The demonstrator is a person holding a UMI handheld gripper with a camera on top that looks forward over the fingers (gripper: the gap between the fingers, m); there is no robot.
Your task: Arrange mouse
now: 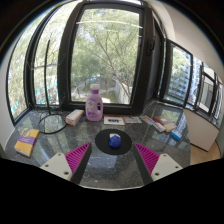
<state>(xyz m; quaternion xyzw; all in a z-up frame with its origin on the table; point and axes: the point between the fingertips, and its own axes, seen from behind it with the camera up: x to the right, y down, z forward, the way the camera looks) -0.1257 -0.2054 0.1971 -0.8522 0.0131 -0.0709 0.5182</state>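
A small blue mouse (114, 140) sits on a round black mouse pad (112, 142) on the grey marble table (112, 170). My gripper (112, 157) is open and empty. Its magenta pads (77, 156) stand wide apart, one at either side. The mouse and its pad lie just ahead of the fingertips, between their lines, with bare table between them and the fingers.
A pink bottle (94, 104) stands beyond the pad near the window. A tan box (73, 117) and a small card (113, 121) lie beside it. A yellow-and-blue sponge (27, 141) lies to the left. Boxes and small items (164, 125) lie to the right.
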